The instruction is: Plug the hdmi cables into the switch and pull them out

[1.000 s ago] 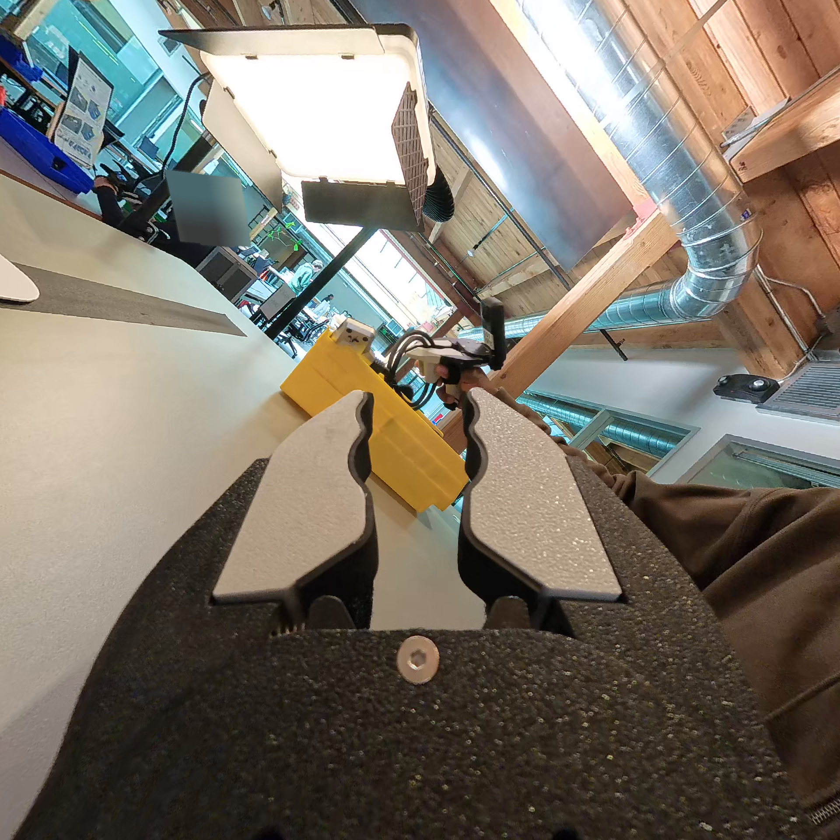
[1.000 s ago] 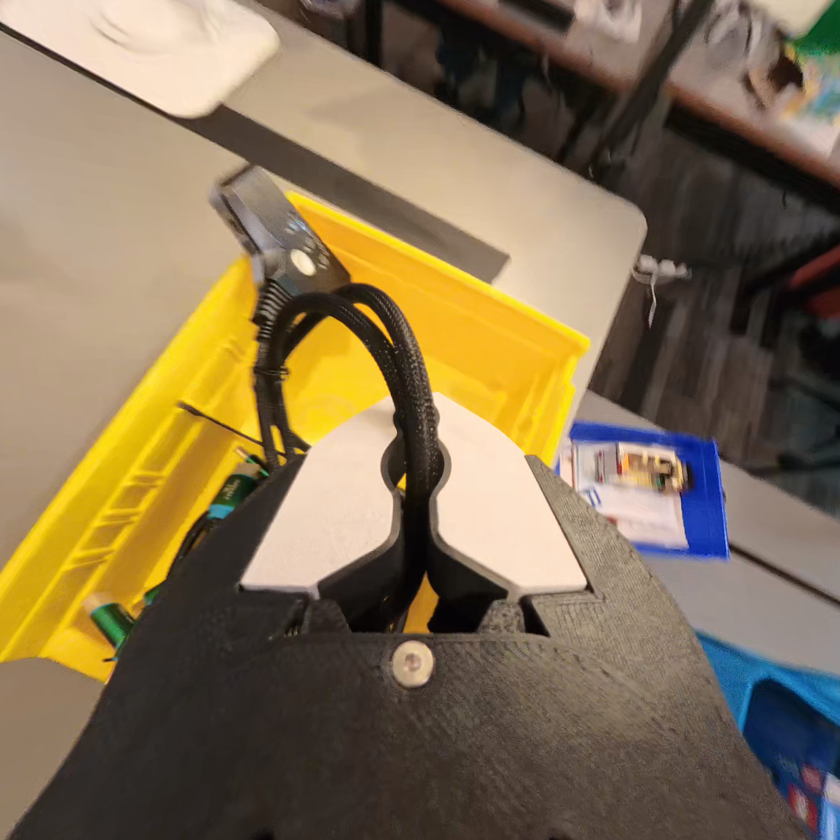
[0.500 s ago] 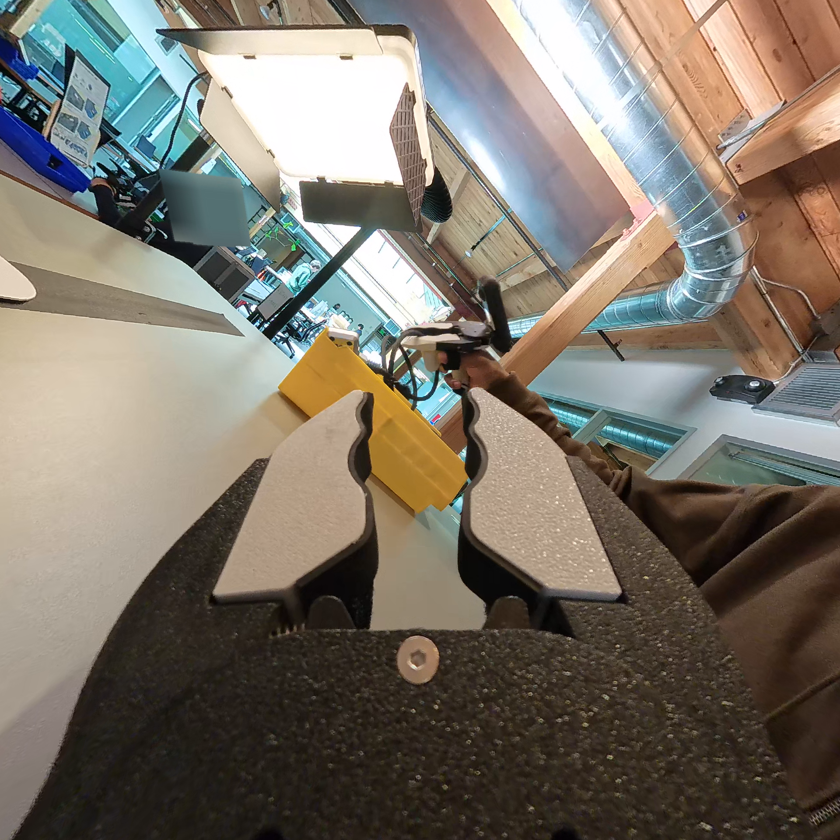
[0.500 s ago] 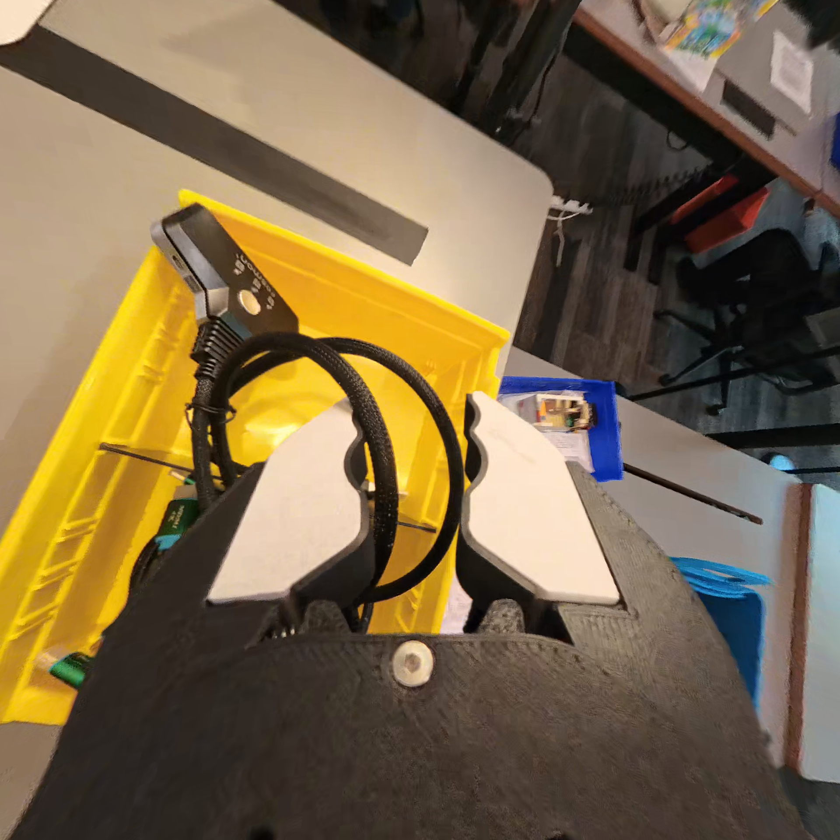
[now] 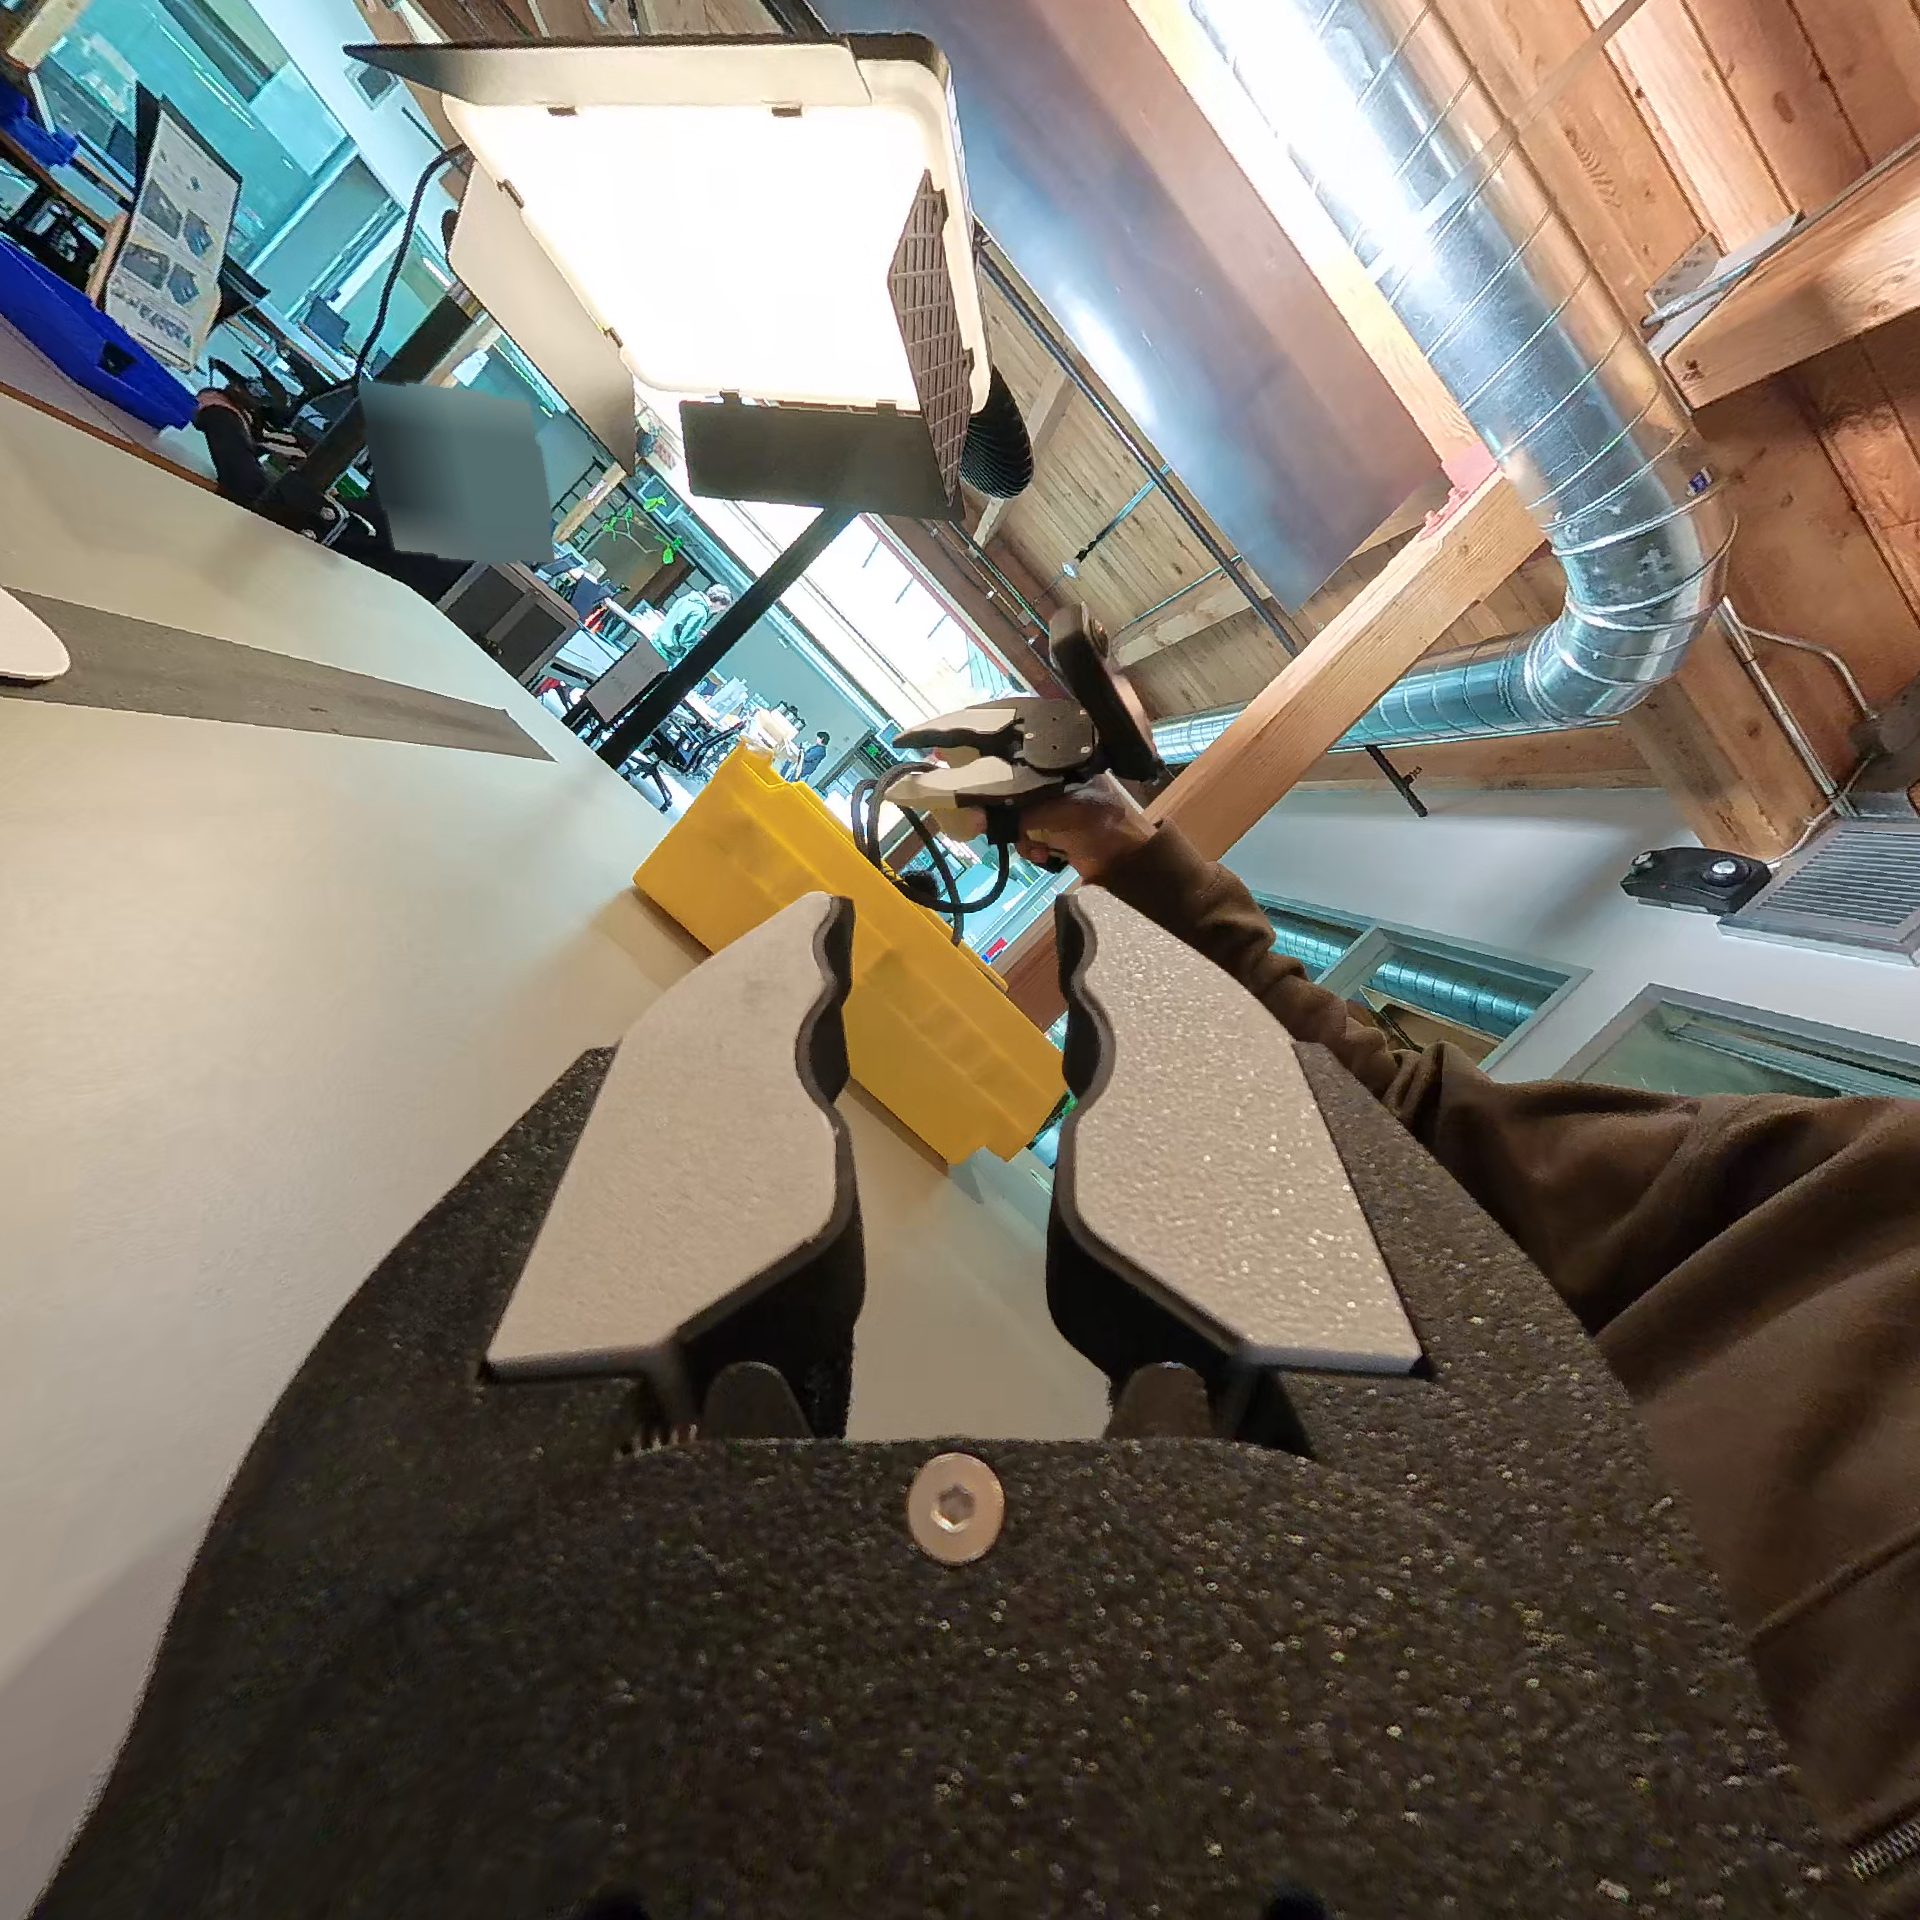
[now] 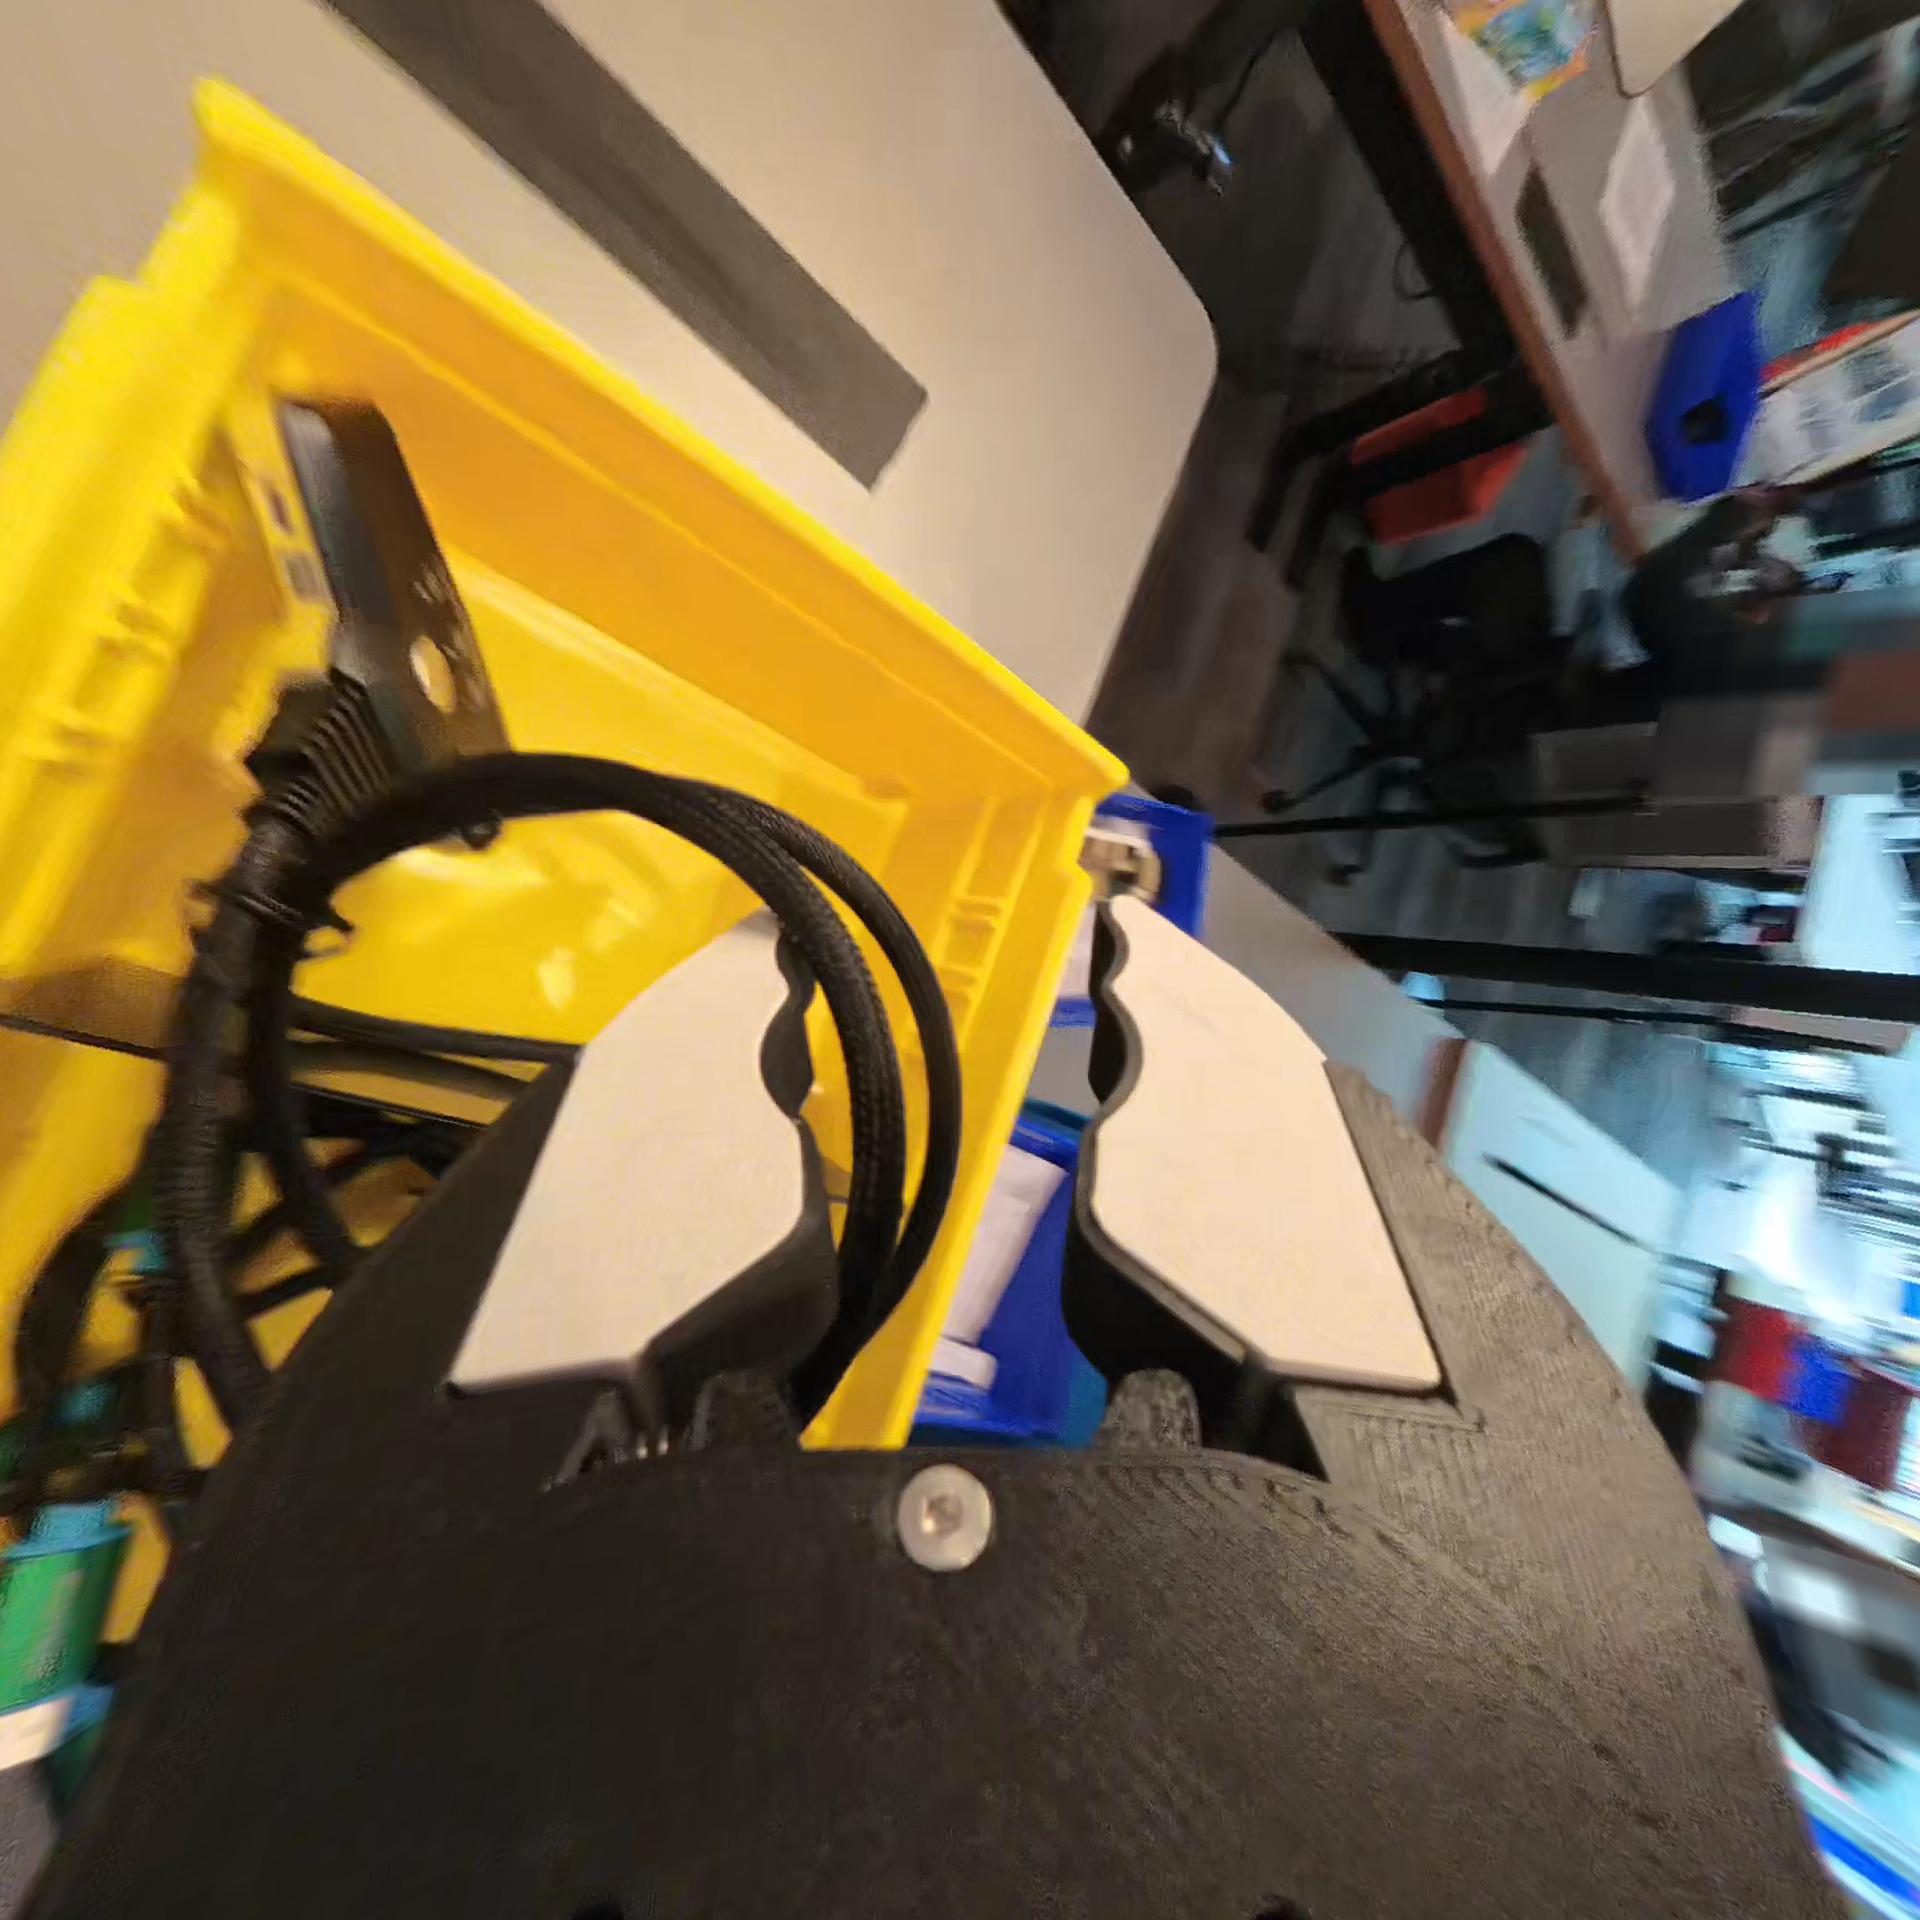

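Presently the left gripper (image 5: 948,925) lies low over the pale table (image 5: 260,987), its fingers spread with nothing between them but bare tabletop; it looks parked rather than working, aimed at the long side of the yellow bin (image 5: 831,966), which stands near the table's far edge and apart from it.

Further right in that view, the right gripper (image 5: 935,764) is held by a hand (image 5: 1081,826) in a brown sleeve above the bin, jaws apart. A loop of black braided cable (image 6: 862,935) hangs from its lower finger down into the bin; this reads as draped, not pinched.

From the right wrist view, the same loop runs beside the left finger (image 6: 665,1164), with the right finger (image 6: 1236,1153) standing clear of it, so neither pad presses. The cable leads to a flat black adapter (image 6: 374,582) leaning on the bin's inner wall, probably propped there by the cable's own stiffness.

Obscured: the cable's lower run behind the gripper body; green-tipped items (image 6: 52,1621) at the bin's bottom, cut off and blurred; a blue box (image 6: 1164,862) beyond the bin, mostly hidden. Motion blur spoils the right-hand background.
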`<action>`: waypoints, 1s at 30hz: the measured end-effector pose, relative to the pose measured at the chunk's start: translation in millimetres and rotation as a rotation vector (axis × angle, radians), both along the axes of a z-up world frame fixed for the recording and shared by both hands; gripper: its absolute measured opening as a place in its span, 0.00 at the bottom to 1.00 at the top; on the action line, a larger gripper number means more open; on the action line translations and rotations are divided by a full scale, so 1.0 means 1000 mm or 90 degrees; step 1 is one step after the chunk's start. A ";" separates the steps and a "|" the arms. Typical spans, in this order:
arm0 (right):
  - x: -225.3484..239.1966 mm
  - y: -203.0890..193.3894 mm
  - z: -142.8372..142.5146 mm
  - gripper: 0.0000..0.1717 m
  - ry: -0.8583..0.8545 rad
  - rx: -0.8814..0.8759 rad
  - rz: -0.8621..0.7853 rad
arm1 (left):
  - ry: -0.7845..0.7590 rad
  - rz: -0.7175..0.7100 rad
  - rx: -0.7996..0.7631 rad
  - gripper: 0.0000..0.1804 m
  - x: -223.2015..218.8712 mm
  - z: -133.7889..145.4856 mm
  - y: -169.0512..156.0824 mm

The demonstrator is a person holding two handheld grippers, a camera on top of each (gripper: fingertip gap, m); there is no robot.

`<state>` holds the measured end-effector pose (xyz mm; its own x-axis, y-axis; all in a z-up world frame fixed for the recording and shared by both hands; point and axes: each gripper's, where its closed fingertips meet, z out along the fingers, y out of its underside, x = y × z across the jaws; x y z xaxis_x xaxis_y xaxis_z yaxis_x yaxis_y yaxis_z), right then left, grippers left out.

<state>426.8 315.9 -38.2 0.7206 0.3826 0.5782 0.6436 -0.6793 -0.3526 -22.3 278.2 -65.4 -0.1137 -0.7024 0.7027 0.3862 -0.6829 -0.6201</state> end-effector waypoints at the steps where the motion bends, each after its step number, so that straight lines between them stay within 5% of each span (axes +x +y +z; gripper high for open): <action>1: -0.004 0.003 0.004 0.32 0.070 0.009 -0.007 | -0.003 0.001 -0.001 0.21 -0.001 0.000 0.000; 5: -0.002 0.010 0.034 0.32 0.163 0.097 -0.005 | -0.004 -0.001 -0.002 0.21 -0.001 0.001 0.000; 12: -0.017 -0.018 0.044 0.26 -0.074 0.127 0.078 | 0.000 -0.009 -0.005 0.21 0.002 0.000 0.001; 20: -0.049 -0.048 0.071 0.28 0.071 0.186 0.070 | -0.001 -0.007 -0.002 0.21 0.001 0.001 0.001; 24: -0.093 -0.100 0.048 0.26 0.122 0.178 0.097 | 0.059 0.052 0.064 0.21 0.001 0.002 0.003; 30: -0.133 -0.173 -0.032 0.30 0.283 0.198 0.019 | 0.178 0.172 0.182 0.24 -0.006 0.001 0.011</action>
<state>294.3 143.1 -70.6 0.9128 0.2662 0.3098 0.4044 -0.4835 -0.7763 -28.8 288.8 -64.5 0.2654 -0.8500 0.4550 0.3174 -0.3686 -0.8737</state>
